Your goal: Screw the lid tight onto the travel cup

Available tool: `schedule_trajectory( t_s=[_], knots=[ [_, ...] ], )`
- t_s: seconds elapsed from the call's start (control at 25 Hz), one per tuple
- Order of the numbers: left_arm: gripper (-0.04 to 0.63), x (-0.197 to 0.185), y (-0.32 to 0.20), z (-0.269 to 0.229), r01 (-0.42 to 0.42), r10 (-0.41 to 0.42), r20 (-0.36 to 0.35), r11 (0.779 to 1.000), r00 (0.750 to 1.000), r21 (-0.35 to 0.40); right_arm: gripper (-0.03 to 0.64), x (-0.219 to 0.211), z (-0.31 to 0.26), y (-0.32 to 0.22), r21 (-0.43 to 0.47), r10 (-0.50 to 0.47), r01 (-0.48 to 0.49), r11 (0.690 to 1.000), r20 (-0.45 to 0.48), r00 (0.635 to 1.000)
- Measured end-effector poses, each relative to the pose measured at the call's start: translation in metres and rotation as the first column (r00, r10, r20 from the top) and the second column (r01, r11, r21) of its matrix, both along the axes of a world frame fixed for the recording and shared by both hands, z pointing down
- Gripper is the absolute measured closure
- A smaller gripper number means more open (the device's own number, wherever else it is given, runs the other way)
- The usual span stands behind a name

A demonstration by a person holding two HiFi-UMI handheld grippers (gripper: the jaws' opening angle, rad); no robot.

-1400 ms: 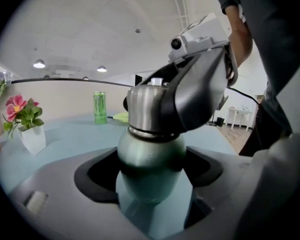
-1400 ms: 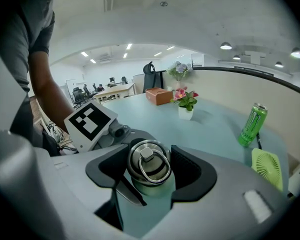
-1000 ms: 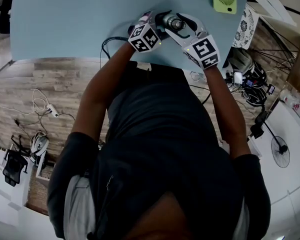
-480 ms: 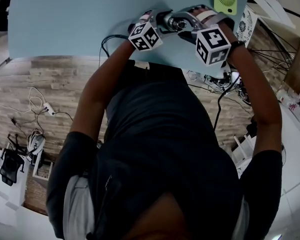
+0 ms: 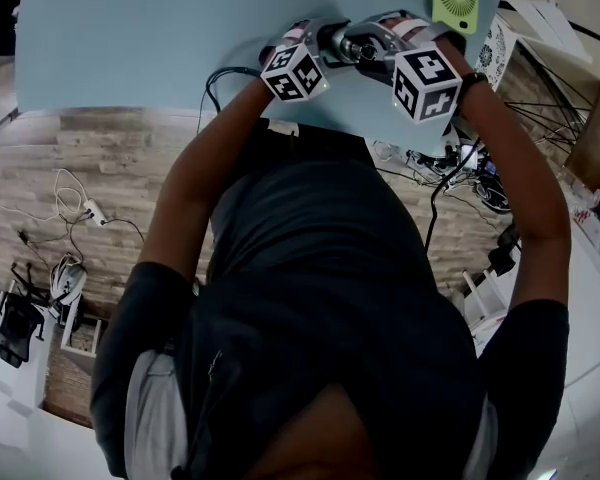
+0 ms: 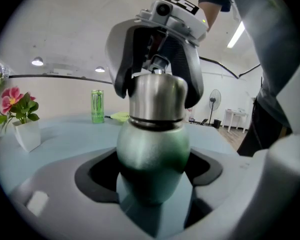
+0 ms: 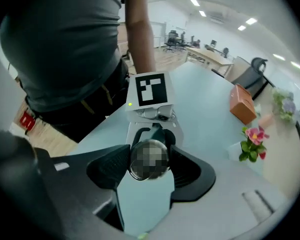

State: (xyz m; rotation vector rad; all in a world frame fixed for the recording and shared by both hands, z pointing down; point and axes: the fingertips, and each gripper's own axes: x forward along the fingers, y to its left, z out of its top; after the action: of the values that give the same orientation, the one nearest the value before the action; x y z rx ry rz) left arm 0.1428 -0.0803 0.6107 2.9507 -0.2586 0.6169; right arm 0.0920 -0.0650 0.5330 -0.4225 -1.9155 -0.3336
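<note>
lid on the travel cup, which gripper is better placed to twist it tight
Right. The right gripper points down over the lid, which sits between its jaws as they have just been closing. The left gripper clamps the cup body, steadying it.

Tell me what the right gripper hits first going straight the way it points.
The steel lid of the travel cup: the right gripper points down onto it, its jaws just closing on the lid's sides.

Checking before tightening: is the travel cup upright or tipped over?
Upright. In the left gripper view the green travel cup stands vertical, with its steel lid sitting directly on top.
</note>
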Motion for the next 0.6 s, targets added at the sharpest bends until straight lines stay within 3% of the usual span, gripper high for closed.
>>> schedule_trajectory(
  t_s=[0.12, 0.16, 0.2, 0.24, 0.28, 0.32, 0.36, 0.4, 0.44, 0.48, 0.52, 0.6],
  knots=[
    [0.186, -0.002, 0.001, -0.001, 0.002, -0.002, 0.002, 1.000, 1.000, 0.004, 0.368, -0.003, 0.000, -0.004, -0.027, 0.253, -0.252, 0.967, 0.059, 0.966],
    [0.186, -0.002, 0.001, -0.001, 0.003, -0.003, 0.003, 1.000, 1.000, 0.006, 0.368, -0.003, -0.001, -0.006, -0.042, 0.359, -0.357, 0.933, 0.083, 0.930],
    [0.186, -0.002, 0.001, -0.001, 0.004, -0.004, 0.004, 1.000, 1.000, 0.007, 0.368, -0.002, -0.001, -0.009, -0.064, 0.475, -0.471, 0.880, 0.108, 0.873],
    [0.186, -0.001, 0.000, -0.001, 0.005, -0.005, 0.005, 1.000, 1.000, 0.008, 0.367, -0.002, -0.002, -0.013, -0.094, 0.599, -0.592, 0.800, 0.132, 0.790],
    [0.186, -0.001, 0.000, 0.000, 0.006, -0.006, 0.006, 1.000, 1.000, 0.008, 0.367, 0.000, -0.003, -0.018, -0.134, 0.724, -0.712, 0.689, 0.154, 0.672],
    [0.186, -0.001, 0.000, 0.000, 0.009, -0.009, 0.007, 1.000, 1.000, 0.009, 0.367, 0.001, -0.004, -0.023, -0.184, 0.838, -0.818, 0.544, 0.171, 0.519],
    [0.186, -0.001, 0.000, 0.000, 0.011, -0.011, 0.008, 1.000, 1.000, 0.010, 0.367, 0.004, -0.005, -0.026, -0.242, 0.924, -0.895, 0.375, 0.178, 0.339],
    [0.186, -0.002, 0.000, 0.000, 0.013, -0.013, 0.008, 1.000, 1.000, 0.011, 0.367, 0.008, -0.004, -0.027, -0.298, 0.972, -0.933, 0.203, 0.177, 0.155],
    [0.186, -0.002, 0.000, -0.001, 0.016, -0.016, 0.008, 1.000, 1.000, 0.012, 0.370, 0.011, -0.004, -0.027, -0.337, 0.984, -0.939, 0.062, 0.177, 0.001],
    [0.186, -0.003, 0.000, -0.001, 0.018, -0.018, 0.007, 1.000, 1.000, 0.013, 0.370, 0.012, -0.004, -0.026, -0.355, 0.977, -0.935, -0.028, 0.188, -0.101],
    [0.186, -0.003, 0.000, -0.002, 0.021, -0.021, 0.004, 1.000, 1.000, 0.013, 0.370, 0.012, -0.004, -0.025, -0.357, 0.967, -0.931, -0.075, 0.203, -0.156],
    [0.186, -0.004, 0.000, -0.002, 0.025, -0.025, 0.000, 1.000, 1.000, 0.008, 0.370, 0.012, -0.005, -0.025, -0.354, 0.959, -0.930, -0.101, 0.215, -0.186]
  ],
)
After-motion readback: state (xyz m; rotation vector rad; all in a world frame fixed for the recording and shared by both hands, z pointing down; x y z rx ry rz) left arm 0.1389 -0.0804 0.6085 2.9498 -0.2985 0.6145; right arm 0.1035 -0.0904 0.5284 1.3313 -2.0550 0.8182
